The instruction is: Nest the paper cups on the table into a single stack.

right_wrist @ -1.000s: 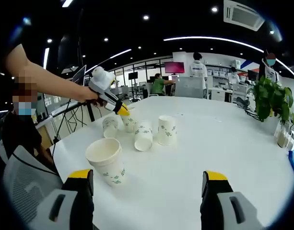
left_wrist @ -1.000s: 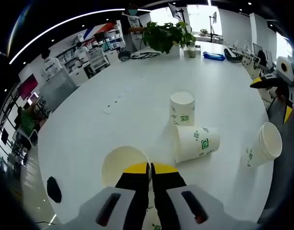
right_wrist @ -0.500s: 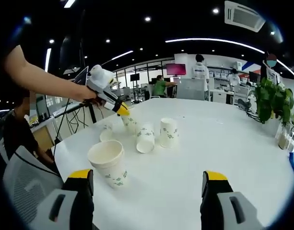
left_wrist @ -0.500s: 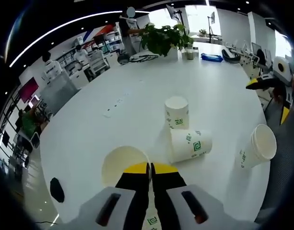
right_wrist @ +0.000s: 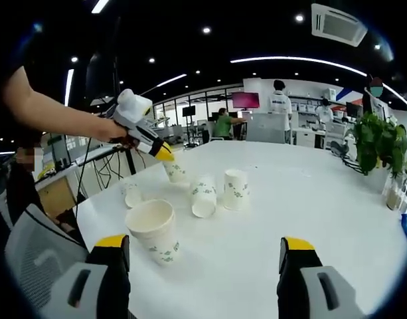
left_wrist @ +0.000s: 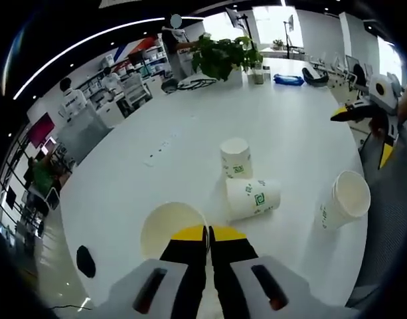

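While clamped on a paper cup (left_wrist: 171, 229) lifted above the desk (left_wrist: 190, 133), left gripper (left_wrist: 208, 234); right gripper (right_wrist: 203, 249) spread wide, near the lying cup (right_wrist: 204, 197).

Left gripper (left_wrist: 208, 234) jaws cover the near rim of the held paper cup (left_wrist: 168, 227); its body is hidden below. Printed logo on the lying cup (left_wrist: 252, 198) is too small to read.

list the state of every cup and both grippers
left gripper: shut on held cup's rim
held cup: gripped, mouth up
inverted cup: standing mouth down
tipped cup: lying on its side
near cup: upright, empty
edge cup: upright
right gripper: open, empty
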`<control>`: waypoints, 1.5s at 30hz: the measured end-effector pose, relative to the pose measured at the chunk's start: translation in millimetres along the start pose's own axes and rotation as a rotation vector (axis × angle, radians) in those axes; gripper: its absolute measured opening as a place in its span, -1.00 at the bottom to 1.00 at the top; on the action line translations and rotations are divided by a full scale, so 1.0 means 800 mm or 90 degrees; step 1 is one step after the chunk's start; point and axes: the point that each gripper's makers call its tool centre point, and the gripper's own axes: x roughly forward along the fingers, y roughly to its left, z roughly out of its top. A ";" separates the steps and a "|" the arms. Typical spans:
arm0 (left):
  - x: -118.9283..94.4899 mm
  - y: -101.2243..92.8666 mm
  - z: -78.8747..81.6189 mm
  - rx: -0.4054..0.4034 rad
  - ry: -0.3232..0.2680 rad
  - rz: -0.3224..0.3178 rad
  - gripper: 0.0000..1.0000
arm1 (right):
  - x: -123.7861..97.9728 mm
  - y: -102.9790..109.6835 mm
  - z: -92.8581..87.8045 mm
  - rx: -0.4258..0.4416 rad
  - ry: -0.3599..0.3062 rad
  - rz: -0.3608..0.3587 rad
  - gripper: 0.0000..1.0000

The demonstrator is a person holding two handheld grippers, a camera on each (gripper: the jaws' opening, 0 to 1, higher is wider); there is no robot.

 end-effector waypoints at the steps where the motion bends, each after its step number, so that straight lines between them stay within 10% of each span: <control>1: -0.002 -0.001 0.000 0.002 0.000 0.000 -1.00 | 0.000 0.000 0.001 0.000 -0.001 0.000 0.88; 45: -0.005 -0.008 0.008 0.023 -0.006 -0.009 -1.00 | -0.002 -0.001 0.005 0.005 -0.011 -0.001 0.87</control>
